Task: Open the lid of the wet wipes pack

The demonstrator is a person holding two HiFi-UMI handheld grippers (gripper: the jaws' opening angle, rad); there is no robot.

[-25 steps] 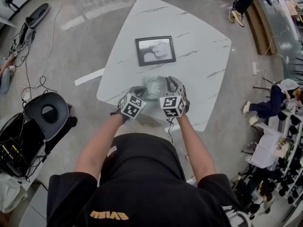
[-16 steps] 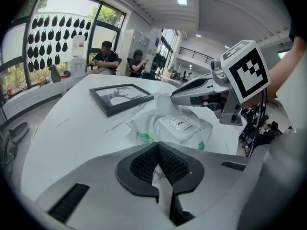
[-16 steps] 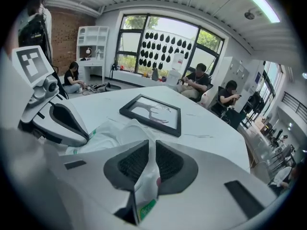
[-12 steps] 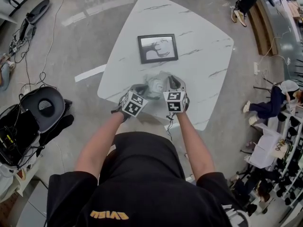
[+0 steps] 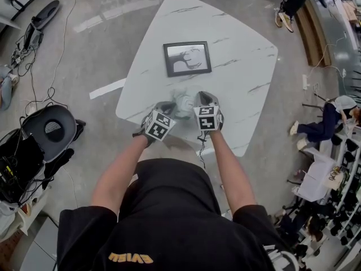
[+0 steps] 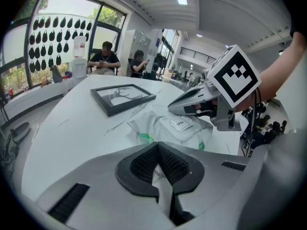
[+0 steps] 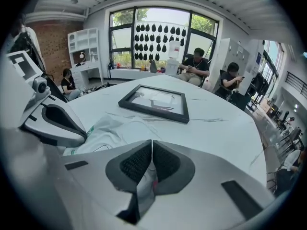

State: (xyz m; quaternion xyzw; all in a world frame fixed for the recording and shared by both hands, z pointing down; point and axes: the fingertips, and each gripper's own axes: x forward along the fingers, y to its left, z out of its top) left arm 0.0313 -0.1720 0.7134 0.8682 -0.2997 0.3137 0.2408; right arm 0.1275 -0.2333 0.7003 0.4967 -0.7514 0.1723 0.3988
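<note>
In the head view, both bare forearms reach forward and slant down. The left gripper (image 5: 168,108) and right gripper (image 5: 201,99) flank the wet wipes pack (image 5: 183,101), which lies on the table (image 5: 242,66) on the near side of the picture frame (image 5: 187,58).

In the left gripper view, its jaws pinch the pack's near edge.

In the right gripper view, its jaws have just been closing and nearly meet, gripping a white fold of the pack.
</note>
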